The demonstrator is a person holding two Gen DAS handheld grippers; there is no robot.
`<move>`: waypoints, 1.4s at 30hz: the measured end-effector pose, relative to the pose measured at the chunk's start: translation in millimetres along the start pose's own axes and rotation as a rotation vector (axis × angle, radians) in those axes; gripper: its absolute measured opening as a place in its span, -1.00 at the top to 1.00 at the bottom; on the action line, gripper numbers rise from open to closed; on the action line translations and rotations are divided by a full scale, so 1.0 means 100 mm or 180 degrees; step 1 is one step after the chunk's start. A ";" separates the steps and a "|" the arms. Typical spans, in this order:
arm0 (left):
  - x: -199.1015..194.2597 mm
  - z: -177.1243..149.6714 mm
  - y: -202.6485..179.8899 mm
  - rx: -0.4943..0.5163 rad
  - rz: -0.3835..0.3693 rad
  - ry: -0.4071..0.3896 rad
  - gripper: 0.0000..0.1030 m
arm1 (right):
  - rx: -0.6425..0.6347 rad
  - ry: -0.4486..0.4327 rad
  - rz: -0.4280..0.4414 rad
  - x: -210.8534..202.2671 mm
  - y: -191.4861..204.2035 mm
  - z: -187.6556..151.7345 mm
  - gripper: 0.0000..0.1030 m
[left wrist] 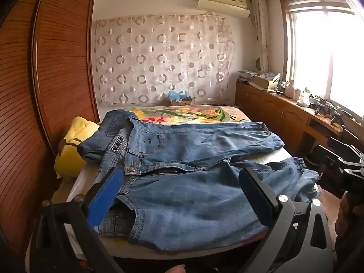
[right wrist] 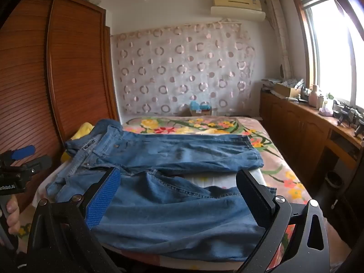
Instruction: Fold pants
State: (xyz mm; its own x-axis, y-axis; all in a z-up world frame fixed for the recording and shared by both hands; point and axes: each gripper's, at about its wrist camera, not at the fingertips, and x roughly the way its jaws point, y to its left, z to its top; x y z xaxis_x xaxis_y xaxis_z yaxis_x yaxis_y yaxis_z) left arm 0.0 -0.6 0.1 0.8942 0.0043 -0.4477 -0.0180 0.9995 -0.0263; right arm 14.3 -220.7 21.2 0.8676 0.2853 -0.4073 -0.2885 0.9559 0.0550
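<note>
Wardrobe [right wrist: 75,63] crowds bed's [right wrist: 289,166] left edge, cabinets [right wrist: 302,132] stand right; far half of bed bare, jeans [right wrist: 173,195] cover near half.

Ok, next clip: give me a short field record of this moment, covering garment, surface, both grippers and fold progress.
garment: blue jeans, spread out with the two legs apart, waistband toward the wardrobe side
surface: bed with floral cover
beside garment: yellow cushion at the waistband end
left gripper: open, above the near leg, nothing between the pads
right gripper: open, above the near leg, nothing held
fold progress: not started; legs not yet laid together
background: wooden wardrobe, window
</note>
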 end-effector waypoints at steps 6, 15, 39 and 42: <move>0.01 0.00 -0.02 -0.0009 0.0009 0.0013 -0.99 | 0.0009 -0.0014 0.0002 0.00 0.00 0.00 -1.00; 0.01 0.00 -0.01 -0.0005 -0.0003 0.0017 -0.99 | 0.0019 -0.0025 0.0004 -0.01 0.00 0.00 -1.00; 0.01 -0.03 0.00 0.0002 0.0000 0.0013 -0.99 | 0.0027 -0.0046 -0.0007 -0.02 0.01 0.01 -1.00; 0.01 -0.03 0.00 0.0004 0.0003 0.0011 -0.99 | 0.0028 -0.0051 -0.0009 -0.01 0.01 0.00 -1.00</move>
State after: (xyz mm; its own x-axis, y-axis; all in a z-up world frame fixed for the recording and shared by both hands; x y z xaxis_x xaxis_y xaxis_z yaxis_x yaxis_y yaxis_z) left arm 0.0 -1.2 -3.2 0.8926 0.0050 -0.4508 -0.0181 0.9995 -0.0247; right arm 12.8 -220.1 21.7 0.8747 0.2837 -0.3929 -0.2826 0.9572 0.0620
